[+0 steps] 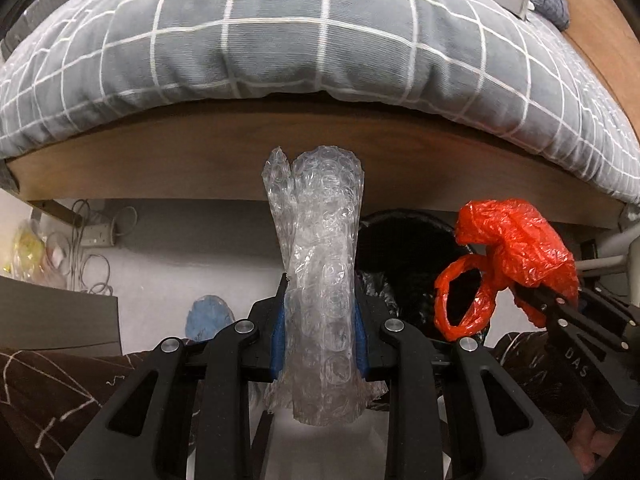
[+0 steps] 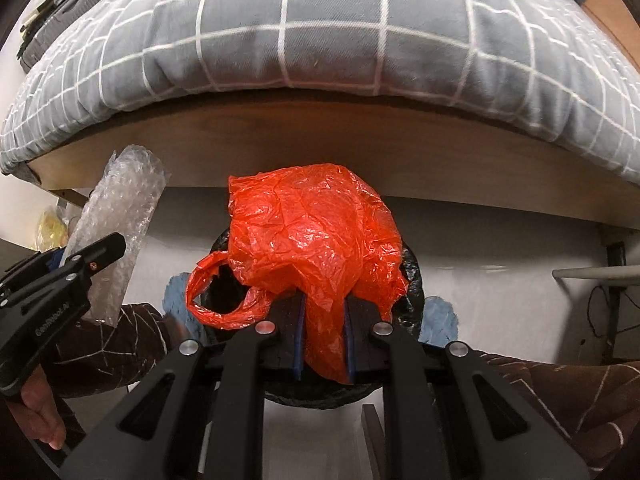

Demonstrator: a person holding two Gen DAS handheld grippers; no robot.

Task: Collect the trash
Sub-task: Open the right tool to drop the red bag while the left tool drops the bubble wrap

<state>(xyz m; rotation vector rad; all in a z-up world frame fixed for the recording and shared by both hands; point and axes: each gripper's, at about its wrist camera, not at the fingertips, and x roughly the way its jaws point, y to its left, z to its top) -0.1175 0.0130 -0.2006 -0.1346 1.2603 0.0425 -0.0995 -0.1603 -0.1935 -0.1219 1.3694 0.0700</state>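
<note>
A bed fills the top of both views: we see a grey quilt (image 1: 320,40) with a white grid hanging over a brown wooden bed frame (image 1: 200,160), and below it a pale floor (image 1: 160,248). We hold two grippers pointing steeply down in front of that frame. Our left gripper (image 1: 320,320) is clamped on a roll of clear bubble wrap (image 1: 320,264), its blue pads (image 1: 280,336) pressing both sides of the roll, which stands up past the fingertips and hangs out below them. Our right gripper (image 2: 324,332) is clenched on a crumpled red plastic bag (image 2: 312,232); one handle loop (image 2: 216,292) droops to the left. Directly beneath the red bag sits a round bin lined with a black bag (image 2: 412,280), but the red plastic covers most of its mouth, so we cannot make out what lies inside. In the left wrist view the same bin (image 1: 384,236) shows only as a dark arc between the bubble wrap and the red bag (image 1: 516,248). Blue shapes (image 2: 440,316) on the floor either side of the bin are partly hidden and hard to identify. A tangle of cables with a power strip (image 1: 96,236) lies under the bed at left. Items at the top of the bed are cut off by the frame edge. Dark patterned sleeves (image 2: 132,332) cross the lower corners.
</note>
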